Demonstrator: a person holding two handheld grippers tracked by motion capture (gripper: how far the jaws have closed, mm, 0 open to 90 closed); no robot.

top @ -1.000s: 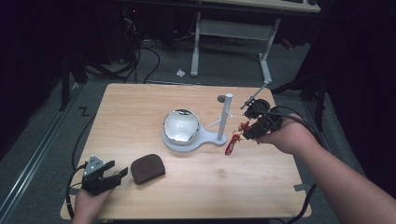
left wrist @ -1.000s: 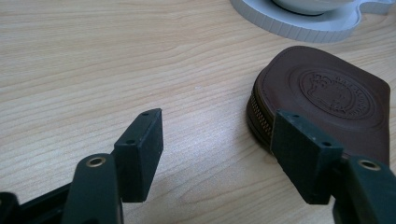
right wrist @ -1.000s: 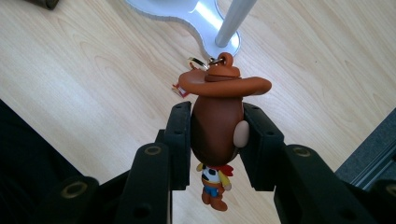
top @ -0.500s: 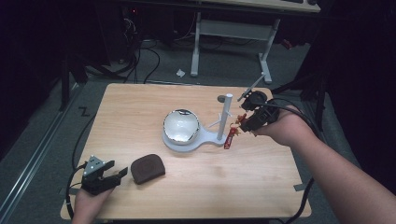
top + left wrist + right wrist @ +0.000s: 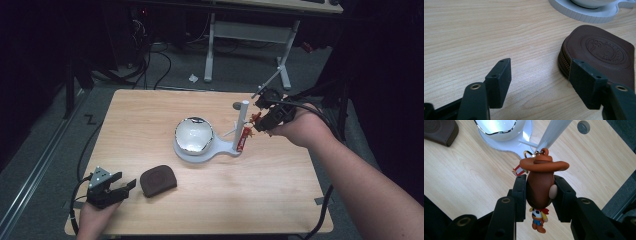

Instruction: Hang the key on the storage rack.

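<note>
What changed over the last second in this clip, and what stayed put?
The right tongs, shut on the cowboy keychain figure, moved slightly toward the white stand's post, bringing the keyring close to its peg. The left tongs stayed open beside the brown pouch; the bowl and stand did not move.
</note>
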